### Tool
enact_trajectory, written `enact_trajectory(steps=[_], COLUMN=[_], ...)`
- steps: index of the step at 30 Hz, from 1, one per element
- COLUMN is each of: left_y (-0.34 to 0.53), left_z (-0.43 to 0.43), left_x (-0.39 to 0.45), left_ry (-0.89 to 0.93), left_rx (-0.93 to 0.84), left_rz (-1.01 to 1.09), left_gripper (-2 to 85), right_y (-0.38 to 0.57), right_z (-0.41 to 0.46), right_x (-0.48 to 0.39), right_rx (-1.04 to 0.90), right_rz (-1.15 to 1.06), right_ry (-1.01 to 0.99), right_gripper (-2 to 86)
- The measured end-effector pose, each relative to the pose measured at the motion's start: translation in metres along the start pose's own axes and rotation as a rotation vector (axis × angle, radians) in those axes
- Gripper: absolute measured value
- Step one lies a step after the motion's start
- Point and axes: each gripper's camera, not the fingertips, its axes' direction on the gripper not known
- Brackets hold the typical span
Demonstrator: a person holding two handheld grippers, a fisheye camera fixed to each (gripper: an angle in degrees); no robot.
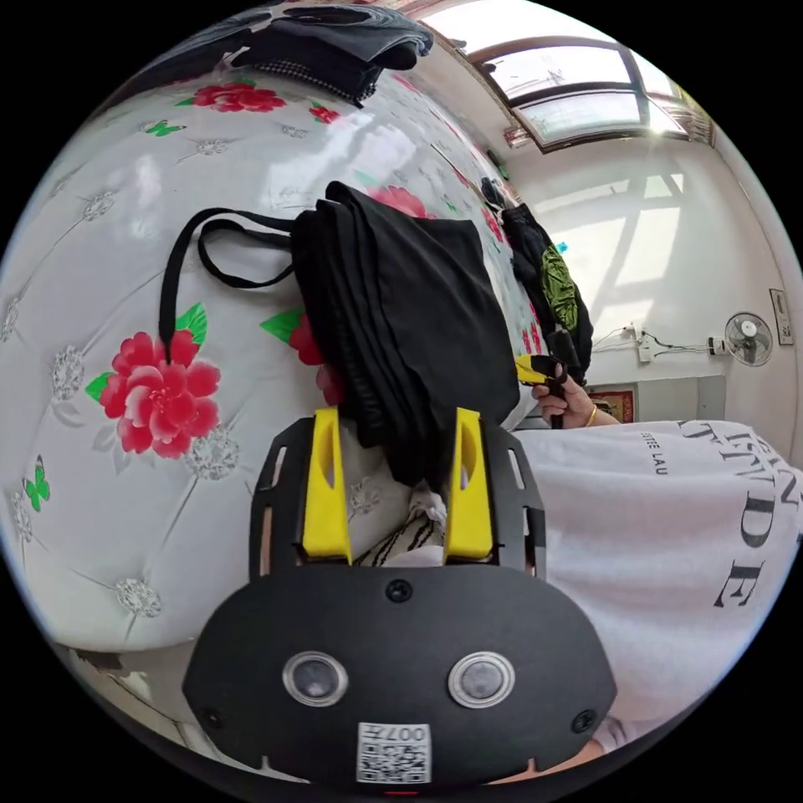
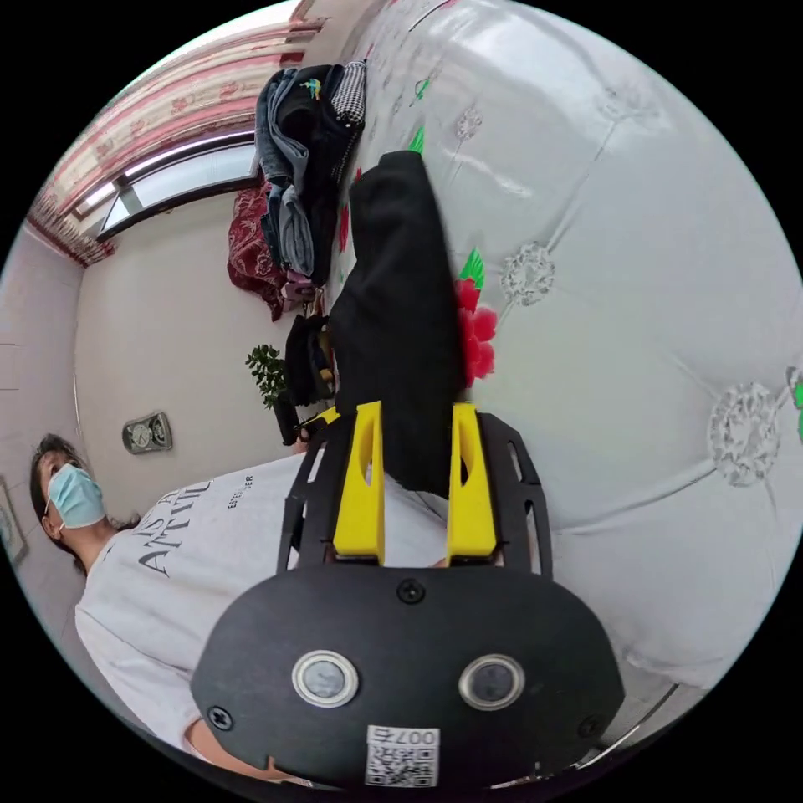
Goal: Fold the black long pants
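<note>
The black long pants (image 1: 401, 309) lie folded into a thick bundle on the white flowered bed cover (image 1: 125, 485), with a drawstring loop (image 1: 180, 251) trailing off to one side. My left gripper (image 1: 397, 414) is open at the bundle's near end; the cloth touches one jaw, and white cover shows beside the other. A hand holds my right gripper (image 1: 544, 368) at the far corner of that same end. In the right gripper view the pants (image 2: 401, 293) fill the gap between the jaws of my right gripper (image 2: 416, 407), which is shut on them. The left gripper (image 2: 322, 418) peeks out beside it.
A pile of dark and checked clothes (image 1: 335, 42) sits further along the bed, and jeans (image 2: 293, 167) are stacked there too. More dark clothes (image 1: 548, 284) lie at the bed's edge. A person in a white printed shirt (image 1: 669, 519) stands close by. A potted plant (image 2: 268, 376) stands by the wall.
</note>
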Motion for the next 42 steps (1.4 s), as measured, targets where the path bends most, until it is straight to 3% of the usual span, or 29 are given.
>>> enact_trajectory(steps=[5, 10, 16, 22, 27, 31, 35, 38, 42], left_y=[-0.033, -0.072, -0.166, -0.247, -0.287, -0.297, -0.323, -0.343, -0.28], left_z=[-0.035, -0.133, -0.228, -0.374, -0.586, -0.705, -0.684, -0.558, -0.396], left_x=[-0.015, -0.03, -0.059, -0.125, -0.127, -0.118, -0.207, -0.377, -0.512], left_ry=[0.034, 0.282, 0.396, 0.532, 0.364, -0.012, -0.198, -0.32, -0.412], left_rx=[-0.029, 0.138, 0.252, 0.511, 0.743, 0.869, 0.852, 0.689, 0.557], left_rz=[-0.035, -0.049, 0.03, 0.101, 0.273, 0.333, 0.18, -0.111, -0.279], left_gripper=[5.5, 2.8, 2.0, 1.4, 1.3, 2.4, 4.4, 7.8, 9.5], right_y=[-0.011, -0.029, -0.118, -0.22, -0.283, -0.325, -0.408, -0.474, -0.491], right_z=[-0.001, -0.041, -0.066, -0.019, 0.047, 0.097, 0.198, 0.29, 0.363], right_x=[0.001, -0.066, -0.199, -0.406, -0.587, -0.654, -0.626, -0.539, -0.386], right_rx=[-0.018, -0.016, -0.009, -0.023, 0.003, 0.062, 0.125, 0.085, -0.034], right_rz=[-0.029, -0.152, -0.305, -0.57, -0.868, -1.036, -0.962, -0.767, -0.58], right_ry=[-0.095, -0.124, -0.177, -0.186, -0.254, -0.274, -0.149, -0.005, 0.184], right_gripper=[2.5, 0.2, -0.2, -0.3, -0.2, 0.0, 1.1, 3.1, 5.1])
